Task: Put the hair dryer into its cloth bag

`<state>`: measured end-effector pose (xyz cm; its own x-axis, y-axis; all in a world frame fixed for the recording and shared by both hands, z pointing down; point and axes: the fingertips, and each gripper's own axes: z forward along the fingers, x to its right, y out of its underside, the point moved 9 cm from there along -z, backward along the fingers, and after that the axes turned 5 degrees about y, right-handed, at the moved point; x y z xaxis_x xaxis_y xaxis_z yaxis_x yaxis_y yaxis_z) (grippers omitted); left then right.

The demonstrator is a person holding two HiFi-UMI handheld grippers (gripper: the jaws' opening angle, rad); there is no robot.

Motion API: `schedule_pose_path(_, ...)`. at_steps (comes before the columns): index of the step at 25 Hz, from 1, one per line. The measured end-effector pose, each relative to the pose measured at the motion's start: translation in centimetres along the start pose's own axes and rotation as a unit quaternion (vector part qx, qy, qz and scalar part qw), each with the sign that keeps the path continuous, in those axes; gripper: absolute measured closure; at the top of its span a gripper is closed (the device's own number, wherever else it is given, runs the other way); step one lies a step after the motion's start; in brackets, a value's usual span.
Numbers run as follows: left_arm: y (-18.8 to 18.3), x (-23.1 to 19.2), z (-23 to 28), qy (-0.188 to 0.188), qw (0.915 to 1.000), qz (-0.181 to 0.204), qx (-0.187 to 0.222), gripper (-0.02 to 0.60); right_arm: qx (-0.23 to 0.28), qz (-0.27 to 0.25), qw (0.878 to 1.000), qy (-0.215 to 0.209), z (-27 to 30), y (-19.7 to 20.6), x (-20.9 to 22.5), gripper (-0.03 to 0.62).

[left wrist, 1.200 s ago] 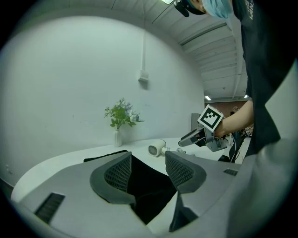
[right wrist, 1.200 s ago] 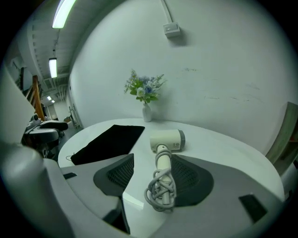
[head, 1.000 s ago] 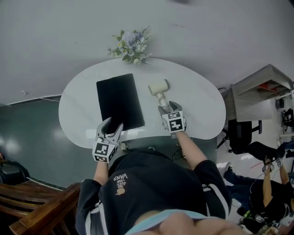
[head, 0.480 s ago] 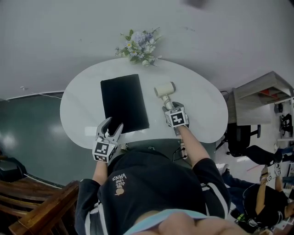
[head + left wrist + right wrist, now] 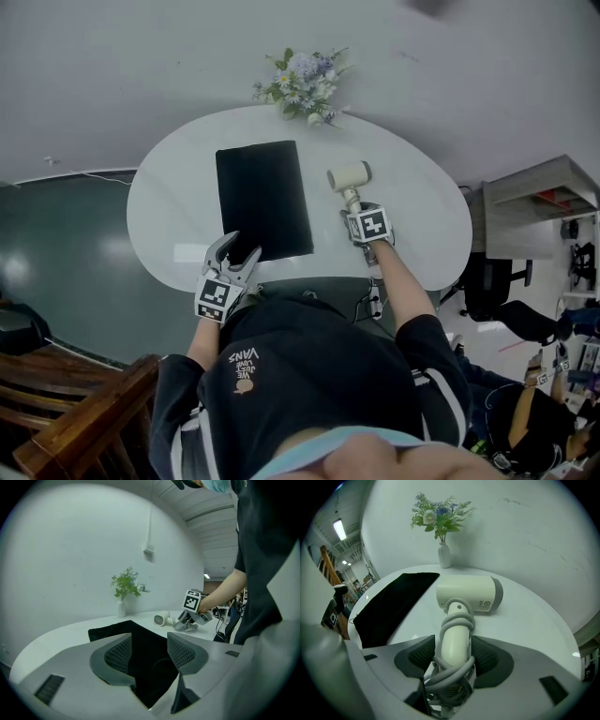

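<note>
A black cloth bag [image 5: 263, 199] lies flat on the white oval table [image 5: 422, 234], and a cream hair dryer [image 5: 349, 176] lies to its right. The dryer's handle, with the cord wound round it, points toward me. My right gripper [image 5: 357, 214] is tilted down over that handle. In the right gripper view the handle [image 5: 454, 639] lies between the wide jaws of this gripper [image 5: 454, 658], and I see no firm squeeze. My left gripper [image 5: 236, 251] stands open at the bag's near edge. In the left gripper view the bag [image 5: 126, 629] shows between and below its jaws [image 5: 149, 651].
A white vase of flowers [image 5: 305, 80] stands at the table's far edge. A wooden chair [image 5: 84, 412] is at the lower left, and grey shelving [image 5: 539, 202] stands to the right of the table. A cable hangs at the table's near edge.
My right gripper has tipped down and sunk over the hair dryer's handle. My left gripper has edged forward to the bag's near edge, still open.
</note>
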<state>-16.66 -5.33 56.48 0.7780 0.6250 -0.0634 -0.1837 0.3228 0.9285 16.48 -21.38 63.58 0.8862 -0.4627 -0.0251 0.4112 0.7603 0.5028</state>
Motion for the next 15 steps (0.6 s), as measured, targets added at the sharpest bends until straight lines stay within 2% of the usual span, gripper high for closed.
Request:
schedule_pose_path(7, 2.8, 1.0, 1.4, 0.06, 0.9939, 0.054, -0.075, 0.324, -0.007, 0.001, 1.0, -0.005, 0.3, 0.1, 0.0, 0.367)
schedule_pose_path(15, 5.1, 2.1, 3.2, 0.121, 0.9729, 0.123, -0.154, 0.316, 0.002, 0.016, 1.0, 0.008, 0.3, 0.0, 0.1, 0.368)
